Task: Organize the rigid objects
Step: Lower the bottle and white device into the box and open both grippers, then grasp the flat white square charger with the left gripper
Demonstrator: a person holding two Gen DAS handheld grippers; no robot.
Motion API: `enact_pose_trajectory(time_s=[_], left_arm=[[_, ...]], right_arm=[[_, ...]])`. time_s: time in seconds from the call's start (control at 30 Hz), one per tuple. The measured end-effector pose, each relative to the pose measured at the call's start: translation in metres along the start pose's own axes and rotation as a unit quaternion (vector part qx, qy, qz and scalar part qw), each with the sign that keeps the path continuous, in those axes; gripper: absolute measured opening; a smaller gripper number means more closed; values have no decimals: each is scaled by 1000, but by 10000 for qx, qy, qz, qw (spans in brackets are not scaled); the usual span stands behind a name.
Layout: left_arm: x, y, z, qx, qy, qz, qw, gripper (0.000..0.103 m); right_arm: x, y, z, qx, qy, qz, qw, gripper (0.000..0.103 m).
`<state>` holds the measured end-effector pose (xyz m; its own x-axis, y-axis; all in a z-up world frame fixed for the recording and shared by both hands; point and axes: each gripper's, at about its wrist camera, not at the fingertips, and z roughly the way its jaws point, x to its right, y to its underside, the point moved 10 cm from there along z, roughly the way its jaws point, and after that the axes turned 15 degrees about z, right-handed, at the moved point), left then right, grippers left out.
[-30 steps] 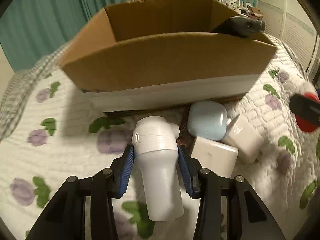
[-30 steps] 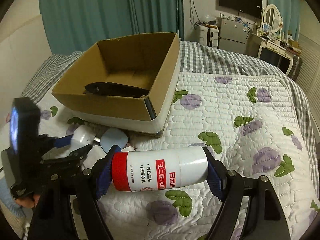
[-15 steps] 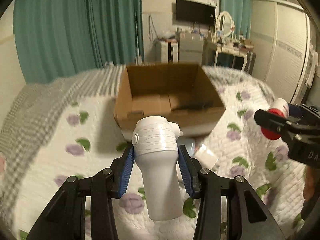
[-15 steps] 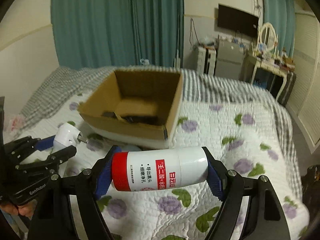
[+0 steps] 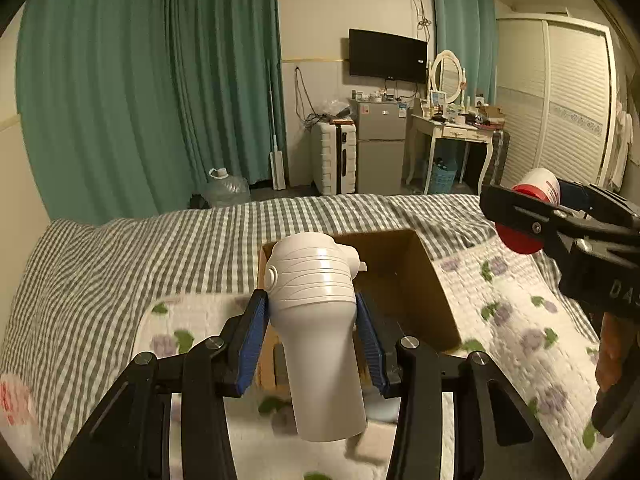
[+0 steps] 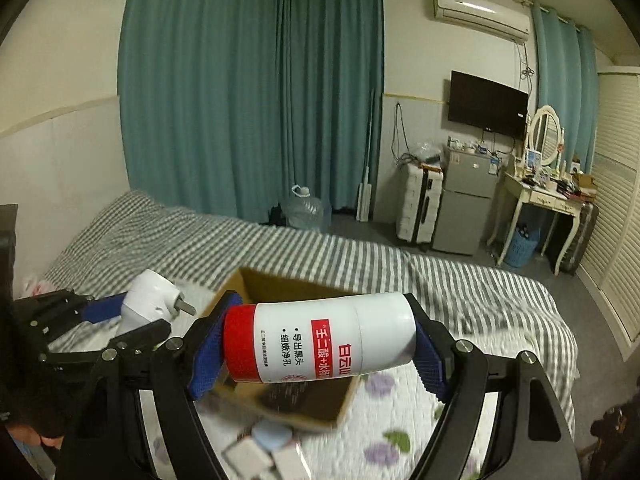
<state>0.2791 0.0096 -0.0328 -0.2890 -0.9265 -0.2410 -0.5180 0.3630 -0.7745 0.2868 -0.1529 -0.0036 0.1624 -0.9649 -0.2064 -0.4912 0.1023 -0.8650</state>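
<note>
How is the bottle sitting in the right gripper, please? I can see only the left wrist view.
Observer: The right gripper holds the bottle sideways, with its red end on one pad and its white end on the other.
Operator: Thank you. What is on its label?
Observer: A red band with white Chinese print.
Operator: And what lies in front of the box?
Observer: A pale blue case and white blocks, both blurred, lie on the quilt by the box. The device hides them from you.
</note>
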Motion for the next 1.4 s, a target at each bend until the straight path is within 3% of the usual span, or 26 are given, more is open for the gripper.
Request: enact_pose_trajectory(time_s=[0.13, 0.3, 0.43, 0.6, 0.63, 0.7, 0.77, 0.93, 1.1, 1.27, 1.4], left_arm=[[-13, -9, 50, -186, -42, -14, 9998, 45], [-9, 11, 113, -472, 95, -88, 9988, 45], [-2, 27, 142, -532, 129, 53, 9985, 45], [1, 38, 152, -633, 231, 41, 9977, 48], [2, 37, 150, -615, 201, 43, 9979, 52], [-1, 34, 142, -561, -34, 55, 9984, 59], [-2, 29, 129, -493, -142, 92, 9986, 60], [-3, 21, 85, -377, -196, 54, 9991, 61], [-5, 25, 30, -197, -318, -141, 9992, 62], [1, 52, -8, -270, -439, -209, 9985, 65], [9, 70, -22, -333, -476, -247, 9980, 65]], right_arm=[[1, -7, 41, -64, 36, -34, 10000, 79], [14, 14, 107, -434, 77, 68, 9990, 79], [27, 35, 152, -697, 105, 126, 9974, 79], [39, 48, 173, -804, 84, 254, 9964, 79], [40, 47, 172, -790, 93, 254, 9965, 79], [40, 46, 170, -790, 74, 276, 9965, 80], [44, 39, 160, -631, 106, 361, 9973, 92], [44, 23, 122, -397, 111, 398, 9984, 93], [46, 18, 54, -149, 142, 198, 9996, 93], [56, 56, -7, -205, 131, 63, 9997, 93], [64, 89, -24, -430, 141, 18, 9990, 93]])
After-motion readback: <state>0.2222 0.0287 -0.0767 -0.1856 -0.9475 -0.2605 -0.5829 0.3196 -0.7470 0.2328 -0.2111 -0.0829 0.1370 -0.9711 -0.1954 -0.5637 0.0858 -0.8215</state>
